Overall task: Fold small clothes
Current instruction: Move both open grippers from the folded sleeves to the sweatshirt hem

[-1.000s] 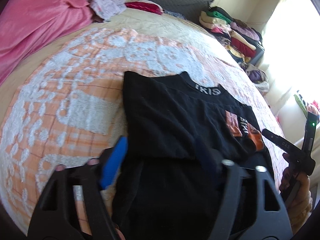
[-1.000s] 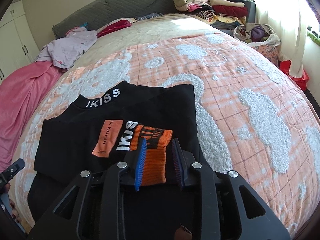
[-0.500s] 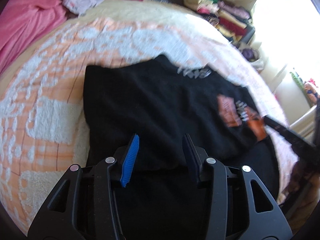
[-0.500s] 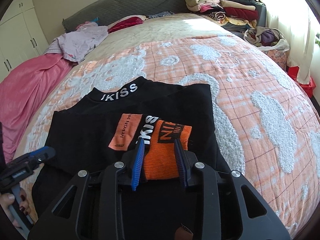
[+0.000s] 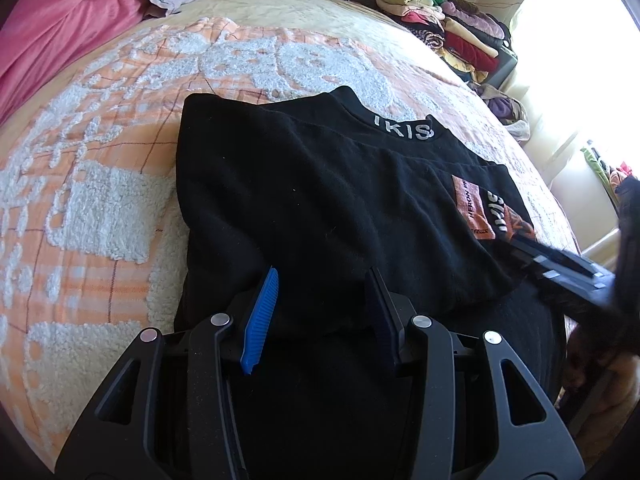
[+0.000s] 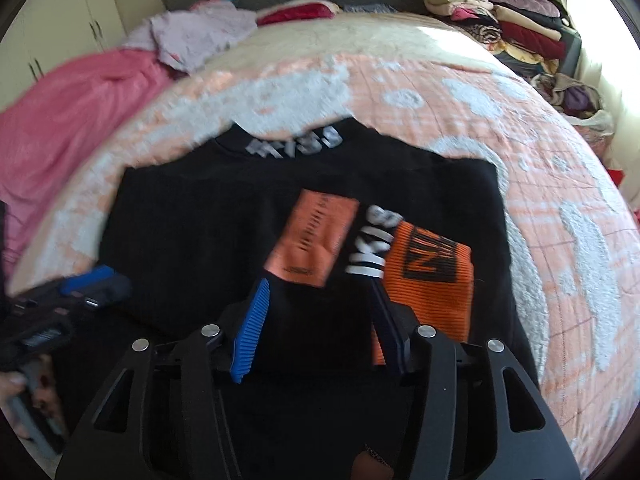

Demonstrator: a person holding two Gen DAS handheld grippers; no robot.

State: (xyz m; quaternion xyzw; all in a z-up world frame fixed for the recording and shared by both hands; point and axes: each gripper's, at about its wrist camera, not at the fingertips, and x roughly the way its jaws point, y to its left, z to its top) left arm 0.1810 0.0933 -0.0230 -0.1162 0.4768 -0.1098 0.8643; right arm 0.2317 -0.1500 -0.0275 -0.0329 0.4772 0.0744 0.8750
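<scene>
Both grippers, left gripper (image 5: 320,308) and right gripper (image 6: 318,320), hang with jaws spread, holding nothing, over the near fold of the black sweater (image 5: 320,184). It lies flat mid-bed on the orange blanket (image 5: 100,160), collar toward the headboard, orange cuff (image 6: 432,284) by its right edge.

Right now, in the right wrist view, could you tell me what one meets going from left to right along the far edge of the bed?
Pink blanket → lilac garment → red garment → stack of folded clothes.
</scene>
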